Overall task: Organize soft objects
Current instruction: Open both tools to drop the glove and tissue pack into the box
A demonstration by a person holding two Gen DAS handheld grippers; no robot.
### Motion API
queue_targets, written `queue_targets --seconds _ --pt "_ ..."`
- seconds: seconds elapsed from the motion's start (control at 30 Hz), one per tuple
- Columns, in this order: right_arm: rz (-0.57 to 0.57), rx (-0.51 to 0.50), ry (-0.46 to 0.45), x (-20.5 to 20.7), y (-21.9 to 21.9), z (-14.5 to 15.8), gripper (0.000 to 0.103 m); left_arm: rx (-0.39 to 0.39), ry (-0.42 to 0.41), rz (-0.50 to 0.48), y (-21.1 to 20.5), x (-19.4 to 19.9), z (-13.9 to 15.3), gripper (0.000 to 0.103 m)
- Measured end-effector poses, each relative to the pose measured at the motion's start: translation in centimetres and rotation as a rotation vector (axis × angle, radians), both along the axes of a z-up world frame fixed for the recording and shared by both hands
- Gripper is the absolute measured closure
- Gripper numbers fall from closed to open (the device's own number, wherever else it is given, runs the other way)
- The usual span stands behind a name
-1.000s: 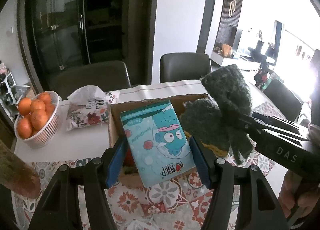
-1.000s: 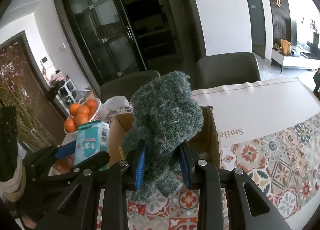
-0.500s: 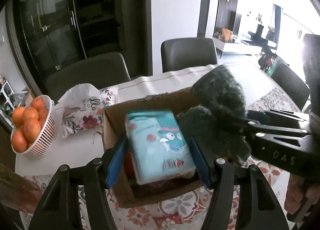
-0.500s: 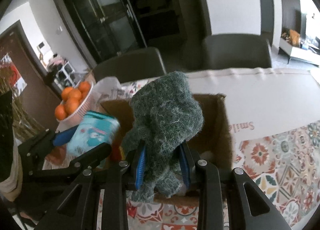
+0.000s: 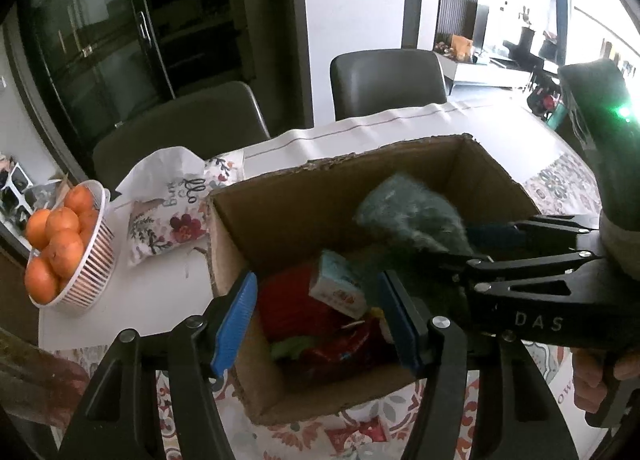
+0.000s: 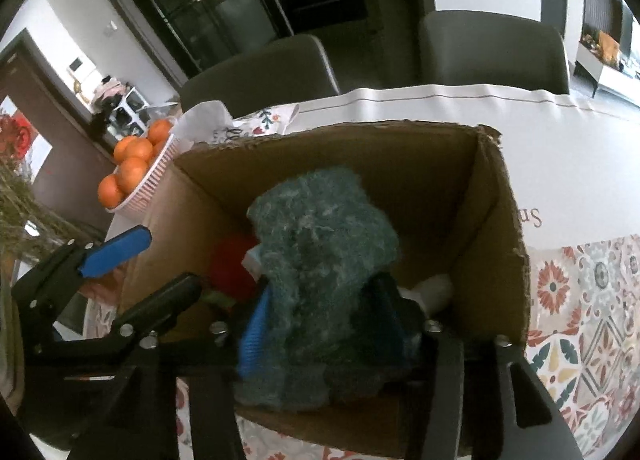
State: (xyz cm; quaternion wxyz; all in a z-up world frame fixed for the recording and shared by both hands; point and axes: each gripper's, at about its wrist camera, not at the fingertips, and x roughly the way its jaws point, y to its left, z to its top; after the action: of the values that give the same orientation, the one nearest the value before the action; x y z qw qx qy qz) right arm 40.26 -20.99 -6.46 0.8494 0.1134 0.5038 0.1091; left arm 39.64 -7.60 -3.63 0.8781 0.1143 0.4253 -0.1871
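Note:
An open cardboard box (image 5: 304, 200) (image 6: 496, 204) stands on the table. My left gripper (image 5: 316, 320) is open and empty just above its near side. The light-blue tissue pack (image 5: 338, 286) lies tilted inside the box on red soft items (image 5: 288, 300). My right gripper (image 6: 320, 324) is shut on a dark green woolly cloth (image 6: 324, 260) and holds it low inside the box. The cloth (image 5: 412, 220) and the right gripper (image 5: 476, 244) also show in the left wrist view, at the box's right side.
A white basket of oranges (image 5: 56, 248) (image 6: 132, 176) and a floral tissue pouch (image 5: 172, 212) sit left of the box. Two dark chairs (image 5: 384, 80) stand behind the table. A patterned cloth (image 6: 592, 312) covers the near table.
My left gripper opened and let the tissue pack drop into the box. My right gripper moved down into the box with the green cloth.

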Motion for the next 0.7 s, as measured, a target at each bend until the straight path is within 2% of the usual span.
queue_targets --seconds 0.1,0.33,0.53,0.7 --pt "-0.005 -0.01 -0.002 0.0 0.3 0.4 0.043 0.0 0.006 0.009 0.4 -0.2 0.1 0.034" --pt "-0.031 -0.046 -0.038 -0.8 0.4 1.9 0.034 -0.013 0.008 0.045 1.5 -1.0 0.8 0.029" --pt "-0.062 -0.107 -0.094 -2.6 0.5 4.0 0.033 -0.018 -0.009 0.078 2.3 -2.2 1.8 0.029" --pt "-0.093 -0.103 -0.118 -4.5 0.2 5.5 0.033 -0.027 -0.001 0.105 2.9 -3.5 2.6 0.029"
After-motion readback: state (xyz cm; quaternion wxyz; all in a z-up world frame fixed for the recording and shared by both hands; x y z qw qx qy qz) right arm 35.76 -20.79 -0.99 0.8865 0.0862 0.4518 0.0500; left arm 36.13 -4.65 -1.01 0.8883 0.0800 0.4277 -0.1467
